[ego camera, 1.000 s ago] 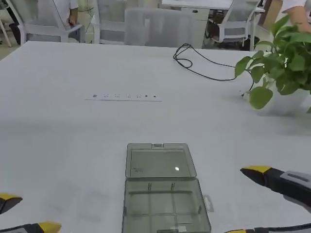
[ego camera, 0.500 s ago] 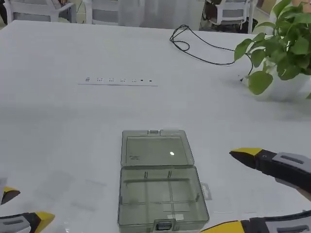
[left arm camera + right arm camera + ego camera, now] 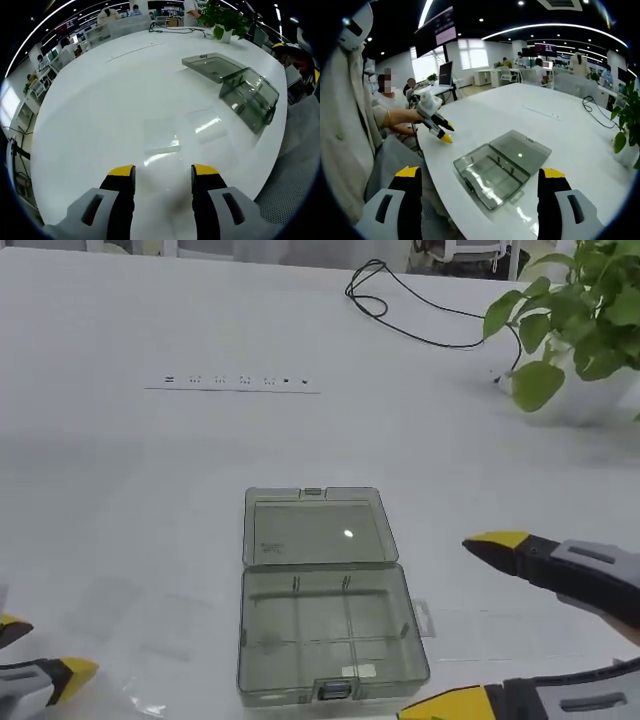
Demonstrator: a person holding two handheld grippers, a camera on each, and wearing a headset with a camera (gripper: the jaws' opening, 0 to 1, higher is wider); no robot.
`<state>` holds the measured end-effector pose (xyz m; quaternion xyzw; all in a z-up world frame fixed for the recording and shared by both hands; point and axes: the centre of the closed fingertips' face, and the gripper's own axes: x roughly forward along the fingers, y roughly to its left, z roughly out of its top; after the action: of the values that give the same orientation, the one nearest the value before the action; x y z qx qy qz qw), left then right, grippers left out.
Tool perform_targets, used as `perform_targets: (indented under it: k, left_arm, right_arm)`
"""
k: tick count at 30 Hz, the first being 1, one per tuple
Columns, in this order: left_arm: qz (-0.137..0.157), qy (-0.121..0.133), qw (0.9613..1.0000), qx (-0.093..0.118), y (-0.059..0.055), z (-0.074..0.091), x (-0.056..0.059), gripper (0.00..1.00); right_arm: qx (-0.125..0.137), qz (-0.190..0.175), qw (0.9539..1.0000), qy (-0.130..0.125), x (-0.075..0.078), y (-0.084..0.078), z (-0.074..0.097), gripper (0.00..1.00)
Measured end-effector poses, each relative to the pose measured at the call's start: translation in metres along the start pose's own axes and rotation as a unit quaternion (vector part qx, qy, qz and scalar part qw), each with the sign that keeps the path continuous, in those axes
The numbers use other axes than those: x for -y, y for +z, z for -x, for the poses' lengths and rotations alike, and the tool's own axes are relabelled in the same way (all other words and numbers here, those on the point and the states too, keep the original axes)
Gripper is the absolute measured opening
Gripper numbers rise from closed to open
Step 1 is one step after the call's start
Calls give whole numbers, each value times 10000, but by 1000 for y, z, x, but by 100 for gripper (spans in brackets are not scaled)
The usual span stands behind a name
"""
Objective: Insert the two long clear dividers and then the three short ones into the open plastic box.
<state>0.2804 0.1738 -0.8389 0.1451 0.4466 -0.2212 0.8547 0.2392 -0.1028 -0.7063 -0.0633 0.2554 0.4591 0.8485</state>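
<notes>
The box (image 3: 246,635) sits at 6 o'clock in the head view, its lid (image 3: 315,525) laid flat behind it at 12 o'clock. Faint lines cross its floor, and it is unclear whether they are slot ribs or dividers already seated. Clear dividers (image 3: 161,136) lie flat on the bench (image 3: 150,470) at about 8 o'clock from the box, well apart from it, and long cannot be told from short. The left tongs (image 3: 162,172) hover just short of them, open and empty. The right tongs (image 3: 480,174) are spread wide at 3 o'clock from the box, holding nothing. The task looks to be at its first step, fetching a long divider. The next move likely calls for the left tongs to lift a thin, slippery sheet's edge off the bench and grip it.
</notes>
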Motion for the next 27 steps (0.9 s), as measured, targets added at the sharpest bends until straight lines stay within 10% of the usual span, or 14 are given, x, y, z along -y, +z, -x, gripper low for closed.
perform_targets:
  k: [27]
  left_arm:
    - [128,-248,9984,-498,-4,-6,2,33]
  right_arm:
    - [-16,-110,9998,-144,13,-6,2,94]
